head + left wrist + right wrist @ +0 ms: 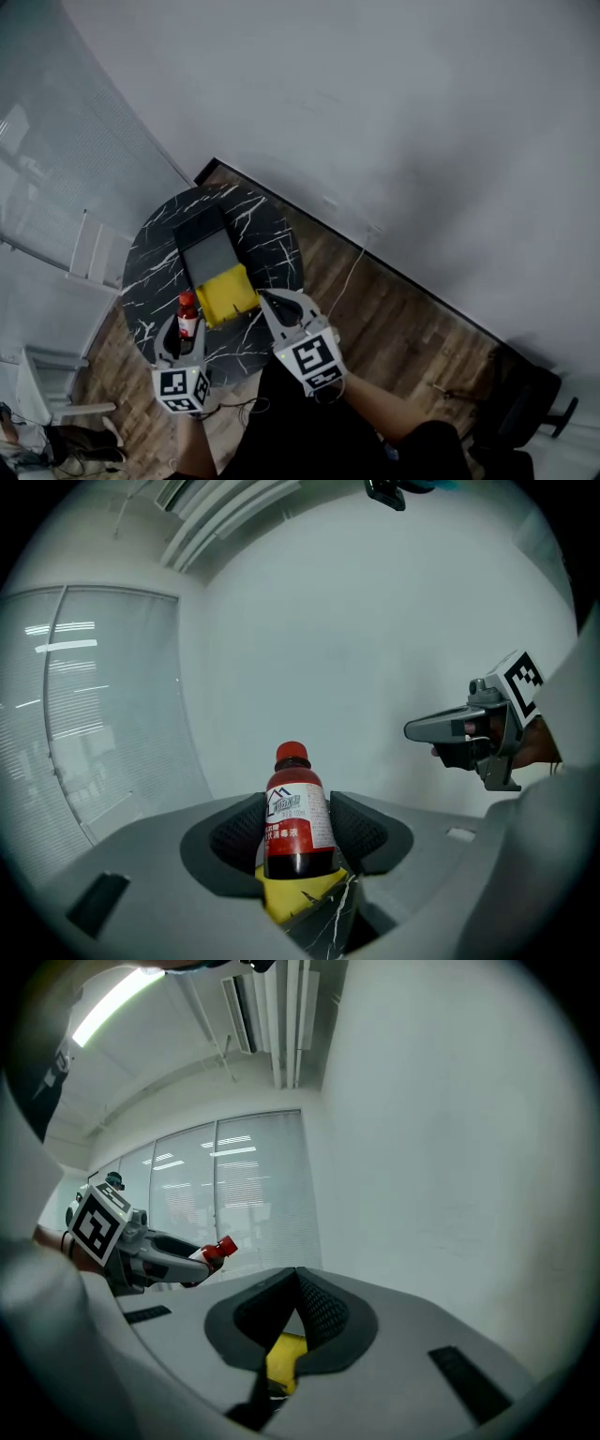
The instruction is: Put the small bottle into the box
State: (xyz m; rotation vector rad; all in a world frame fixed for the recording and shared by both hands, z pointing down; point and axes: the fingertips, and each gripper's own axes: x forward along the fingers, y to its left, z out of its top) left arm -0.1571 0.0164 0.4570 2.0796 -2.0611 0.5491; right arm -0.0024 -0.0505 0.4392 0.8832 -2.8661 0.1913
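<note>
A small dark-red bottle (187,314) with a red cap and a white label stands upright between the jaws of my left gripper (187,326), which is shut on it, above the near left part of the round black marble table (272,244). In the left gripper view the bottle (297,822) fills the gap of that gripper (298,829). The box (225,295) is yellow, with a grey lid (208,251) lying open behind it, just right of the bottle. My right gripper (277,305) hovers at the box's right side; its jaws (298,1283) meet, holding nothing, with the yellow box (286,1358) below.
White chairs (89,248) stand left of the table by a glass wall. Wooden floor (394,309) and a thin cable run right of the table, with a black chair (530,403) at the far right. A grey wall lies beyond.
</note>
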